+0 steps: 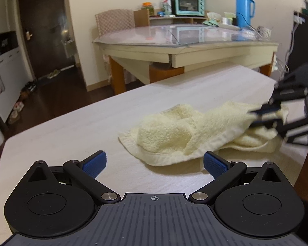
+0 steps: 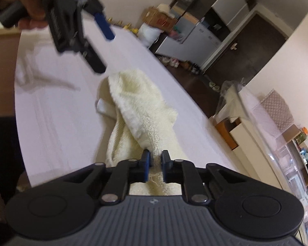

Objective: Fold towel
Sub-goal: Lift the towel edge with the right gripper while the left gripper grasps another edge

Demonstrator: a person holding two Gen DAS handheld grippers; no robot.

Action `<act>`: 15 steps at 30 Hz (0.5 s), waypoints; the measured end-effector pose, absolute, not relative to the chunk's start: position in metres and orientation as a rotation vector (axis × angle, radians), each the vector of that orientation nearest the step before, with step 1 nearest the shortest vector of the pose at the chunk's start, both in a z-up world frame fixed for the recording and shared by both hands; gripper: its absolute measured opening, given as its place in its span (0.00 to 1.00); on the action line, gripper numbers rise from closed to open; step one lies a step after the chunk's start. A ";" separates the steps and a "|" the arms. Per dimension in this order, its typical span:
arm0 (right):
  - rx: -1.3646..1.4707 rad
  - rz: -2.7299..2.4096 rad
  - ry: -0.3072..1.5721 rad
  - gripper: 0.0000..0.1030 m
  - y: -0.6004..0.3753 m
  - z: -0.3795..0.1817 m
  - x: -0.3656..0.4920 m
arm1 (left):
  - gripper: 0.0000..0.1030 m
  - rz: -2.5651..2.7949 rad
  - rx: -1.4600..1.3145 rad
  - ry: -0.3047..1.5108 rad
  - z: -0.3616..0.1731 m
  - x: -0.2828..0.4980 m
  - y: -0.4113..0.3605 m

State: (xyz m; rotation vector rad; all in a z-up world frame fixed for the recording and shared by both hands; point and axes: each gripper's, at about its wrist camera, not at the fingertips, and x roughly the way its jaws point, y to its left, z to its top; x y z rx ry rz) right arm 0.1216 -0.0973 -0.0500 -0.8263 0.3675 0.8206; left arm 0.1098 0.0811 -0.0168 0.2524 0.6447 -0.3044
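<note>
Nearest the left wrist camera is the ribbed grey body of the left claw, its two blue-padded fingers spread wide with nothing between them, hovering low over the pale tabletop. A small crosshair mark sits on the housing; no readable lettering shows there. Just beyond the fingers lies the towel, cream-yellow terry, crumpled in a loose heap with one hemmed edge toward the camera.

In the right wrist view, the right claw has its fingers drawn narrow, pinching a bunched end of the towel, with loose threads showing between the pads. The rest of the cloth trails away across the tabletop. A small emblem on this housing is too small to read.

The right claw is motion-blurred at the edge of the left view, over the towel's far end. The left claw and the hand holding it are likewise smeared in the right view.

Behind stand a second table with a glass top, a blue thermos jug and a teal toaster oven; any labels on them are illegible.
</note>
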 end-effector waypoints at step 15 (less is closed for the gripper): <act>-0.487 0.834 0.392 0.13 -0.143 0.025 0.145 | 0.59 -0.452 0.544 0.619 -0.037 0.139 0.061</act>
